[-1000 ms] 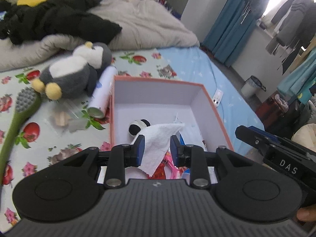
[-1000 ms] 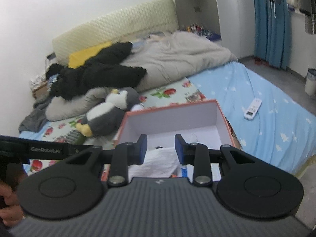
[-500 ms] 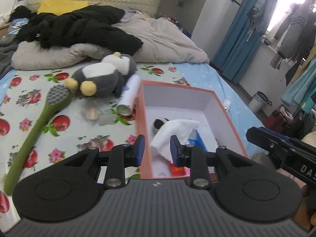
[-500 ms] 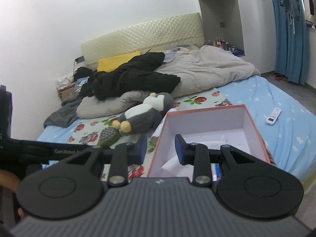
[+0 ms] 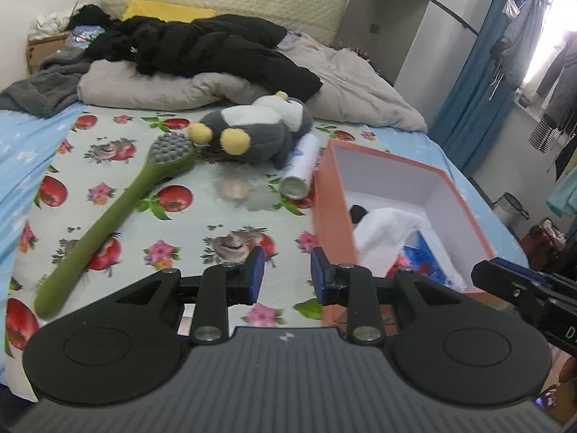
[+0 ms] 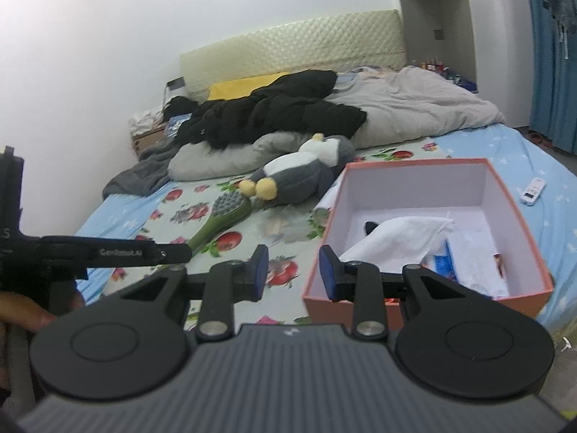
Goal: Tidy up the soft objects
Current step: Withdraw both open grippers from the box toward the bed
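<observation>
Hovering above a fruit-and-flower printed bedsheet (image 5: 202, 223), the left gripper (image 5: 286, 270) and the right gripper (image 6: 294, 270) both hang with jaws parted and nothing between them; just to their right stands an open orange box (image 6: 519, 205) with a white interior, already holding a crumpled white cloth (image 6: 393, 240), what looks like a small black-and-white plush half hidden beneath it, and some blue and red packaging. The likely next item, a grey-and-white penguin plush (image 5: 252, 133) with yellow feet, lies on its side on the sheet near the box's far left corner, its feet just beside the bristled head of a long green brush (image 5: 108, 223), a white cylindrical can (image 5: 303, 167) resting against its body on the box side. The toy should prove light, squashy and forgiving; its fur will give under the pads, so a deep bite across a narrow part, a foot or the neck, or a pinch of the belly, seems the surest hold, while a shallow nip of fur may slip. It looks bulky against the room left in the box and may need pressing down. Behind it lie a rumpled grey duvet (image 6: 407, 112) and a black jacket (image 5: 202, 47); a white remote (image 6: 533, 190) sits on the blue sheet beyond the box.
</observation>
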